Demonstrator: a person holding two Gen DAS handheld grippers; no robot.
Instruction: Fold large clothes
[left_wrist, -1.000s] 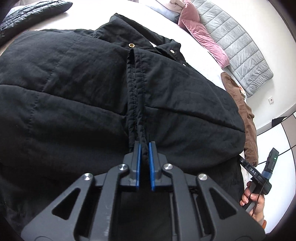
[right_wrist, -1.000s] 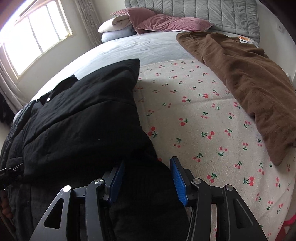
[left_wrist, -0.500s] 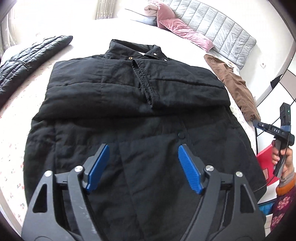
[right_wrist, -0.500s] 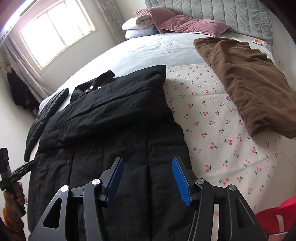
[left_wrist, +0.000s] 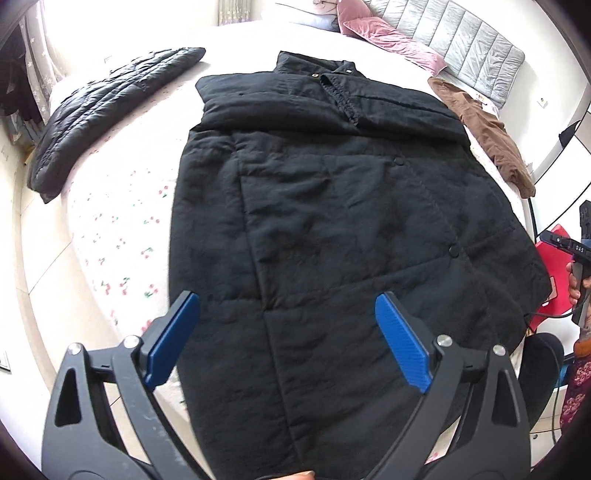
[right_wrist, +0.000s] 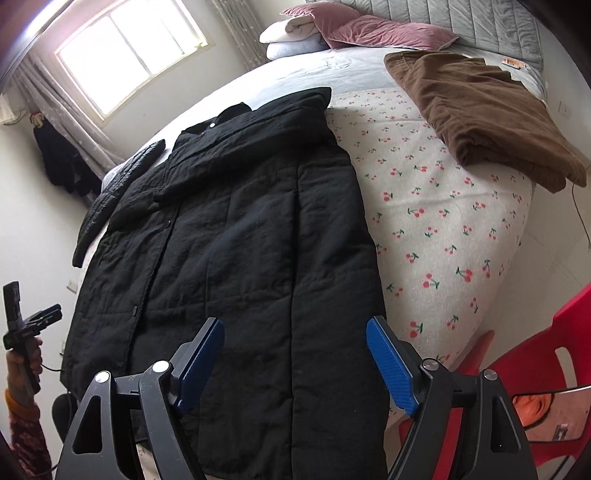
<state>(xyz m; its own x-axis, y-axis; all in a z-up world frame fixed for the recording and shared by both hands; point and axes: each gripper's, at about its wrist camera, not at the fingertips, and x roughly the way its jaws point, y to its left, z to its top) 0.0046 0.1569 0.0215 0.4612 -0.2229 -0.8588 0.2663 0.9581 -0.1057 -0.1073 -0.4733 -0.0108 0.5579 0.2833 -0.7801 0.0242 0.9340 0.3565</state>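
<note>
Left wrist view: puffy dark jacket (left_wrist: 107, 110) at far left, big black coat (left_wrist: 332, 221) spread flat on the cherry-print bed (left_wrist: 122, 236), brown garment (left_wrist: 484, 129) at right. Left gripper (left_wrist: 288, 343) above the coat's bottom edge, jaws opening wide, nothing between. "DAS" readable on the right gripper (left_wrist: 576, 251). Right wrist view: right gripper (right_wrist: 295, 365) opening too, holding nothing, red chair (right_wrist: 535, 369) beside.

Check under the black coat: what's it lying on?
The black coat lies on the cherry-print bedspread, its hem overhanging the bed's edge. Anything beneath the coat itself is covered.
</note>
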